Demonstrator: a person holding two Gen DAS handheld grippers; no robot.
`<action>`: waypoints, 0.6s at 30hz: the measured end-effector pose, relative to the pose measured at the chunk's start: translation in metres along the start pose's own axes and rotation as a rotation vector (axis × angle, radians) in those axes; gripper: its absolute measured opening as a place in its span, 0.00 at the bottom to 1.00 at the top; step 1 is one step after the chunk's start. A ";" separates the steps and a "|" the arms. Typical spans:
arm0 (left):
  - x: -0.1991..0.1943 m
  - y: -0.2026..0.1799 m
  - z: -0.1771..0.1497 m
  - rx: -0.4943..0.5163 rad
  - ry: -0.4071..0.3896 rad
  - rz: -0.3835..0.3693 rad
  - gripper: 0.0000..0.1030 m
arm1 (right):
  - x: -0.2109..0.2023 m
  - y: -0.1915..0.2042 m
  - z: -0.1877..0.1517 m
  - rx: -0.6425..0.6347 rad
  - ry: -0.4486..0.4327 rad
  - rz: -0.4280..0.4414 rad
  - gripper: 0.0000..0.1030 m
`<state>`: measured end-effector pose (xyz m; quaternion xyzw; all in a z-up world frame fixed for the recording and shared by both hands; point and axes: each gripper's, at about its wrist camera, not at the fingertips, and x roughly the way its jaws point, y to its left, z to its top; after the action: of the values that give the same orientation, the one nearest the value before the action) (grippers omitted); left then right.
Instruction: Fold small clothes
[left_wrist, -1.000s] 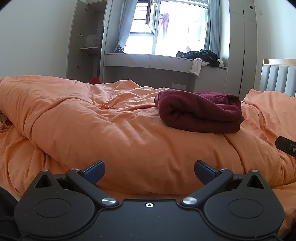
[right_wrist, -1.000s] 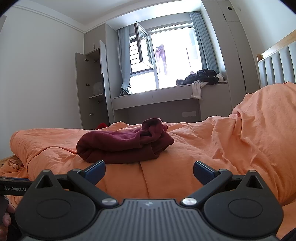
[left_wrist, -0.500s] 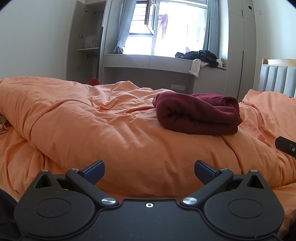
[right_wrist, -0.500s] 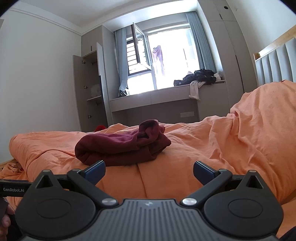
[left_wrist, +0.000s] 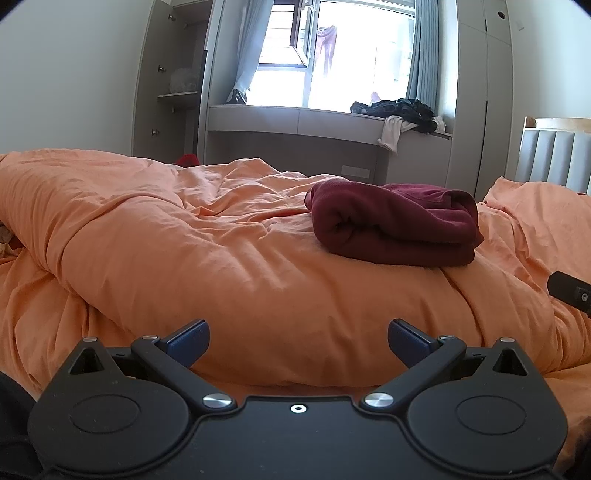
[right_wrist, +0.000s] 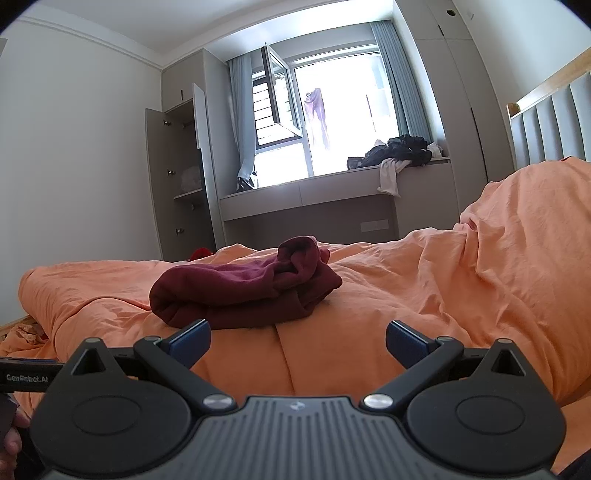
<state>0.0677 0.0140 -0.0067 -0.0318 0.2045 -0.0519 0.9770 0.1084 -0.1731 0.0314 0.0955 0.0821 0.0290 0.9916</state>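
A dark red garment (left_wrist: 395, 225) lies folded in a thick bundle on the orange duvet (left_wrist: 184, 251). It also shows in the right wrist view (right_wrist: 243, 291), ahead and left of centre. My left gripper (left_wrist: 298, 338) is open and empty, low over the duvet, well short of the garment. My right gripper (right_wrist: 298, 338) is open and empty, just in front of the garment's near edge. A piece of the right gripper shows at the right edge of the left wrist view (left_wrist: 570, 293).
A window bench (left_wrist: 295, 122) behind the bed carries a heap of dark and white clothes (left_wrist: 402, 110). An open wardrobe (left_wrist: 173, 92) stands at the left. A padded headboard (right_wrist: 554, 114) rises at the right. The duvet bulges high at the right (right_wrist: 517, 251).
Both grippers have tilted slightly, so the views point a little lower. The garment has not moved and both grippers stay open.
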 end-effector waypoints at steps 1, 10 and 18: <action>0.000 0.000 0.000 0.001 0.000 0.000 1.00 | 0.000 0.000 0.000 0.002 0.000 0.000 1.00; 0.000 0.000 -0.002 0.000 0.004 0.001 1.00 | 0.000 -0.002 0.000 0.000 0.002 0.000 1.00; 0.000 0.000 -0.002 -0.001 0.007 0.000 1.00 | 0.000 -0.003 0.001 -0.003 0.006 0.001 1.00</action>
<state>0.0669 0.0143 -0.0082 -0.0321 0.2077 -0.0519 0.9763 0.1083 -0.1760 0.0314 0.0938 0.0849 0.0299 0.9915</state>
